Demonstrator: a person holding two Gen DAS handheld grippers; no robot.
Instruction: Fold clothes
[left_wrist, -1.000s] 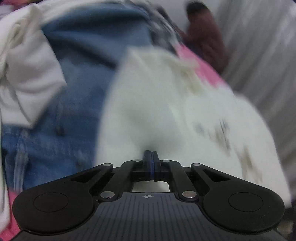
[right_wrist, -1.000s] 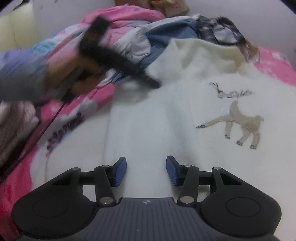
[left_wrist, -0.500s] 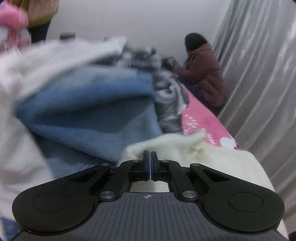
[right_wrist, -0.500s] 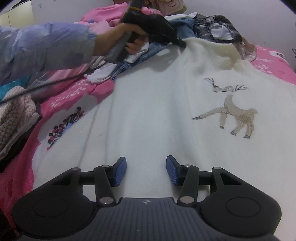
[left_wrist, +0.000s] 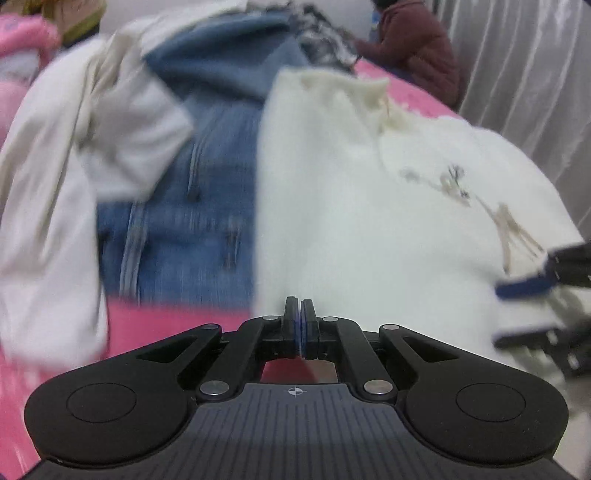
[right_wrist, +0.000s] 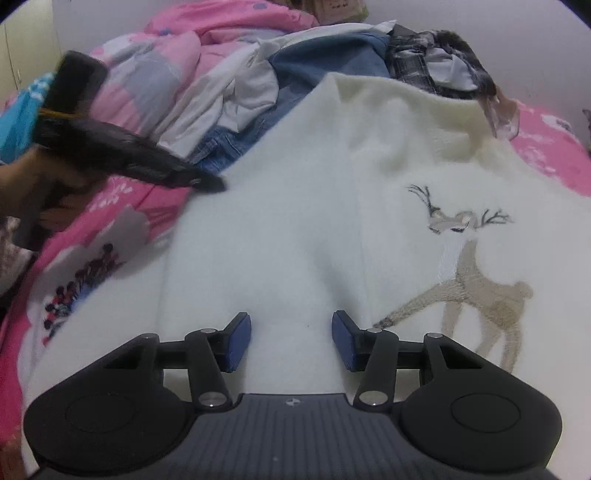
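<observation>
A white fleecy sweater (right_wrist: 295, 221) with a stitched deer (right_wrist: 476, 280) lies spread flat on the pink bed. My left gripper (left_wrist: 299, 314) is shut at the sweater's (left_wrist: 369, 221) left edge, and the cloth runs right up to its fingertips. From the right wrist view this left gripper (right_wrist: 216, 184) touches that edge, held by a hand (right_wrist: 33, 192). My right gripper (right_wrist: 291, 339) is open, low over the sweater's near part, with only cloth under its fingers. It also shows blurred at the right side of the left wrist view, as the right gripper (left_wrist: 517, 314).
A heap of clothes lies beyond the sweater: blue jeans (left_wrist: 184, 221), a white garment (left_wrist: 55, 177) and a plaid piece (right_wrist: 436, 62). Pink patterned bedding (right_wrist: 110, 206) lies to the left. A person in a dark red coat (left_wrist: 417, 48) sits by the grey curtain (left_wrist: 535, 74).
My left gripper, still shut, rose toward the sweater's far top corner, then came back down to its left edge. My right gripper stayed open and almost in place.
</observation>
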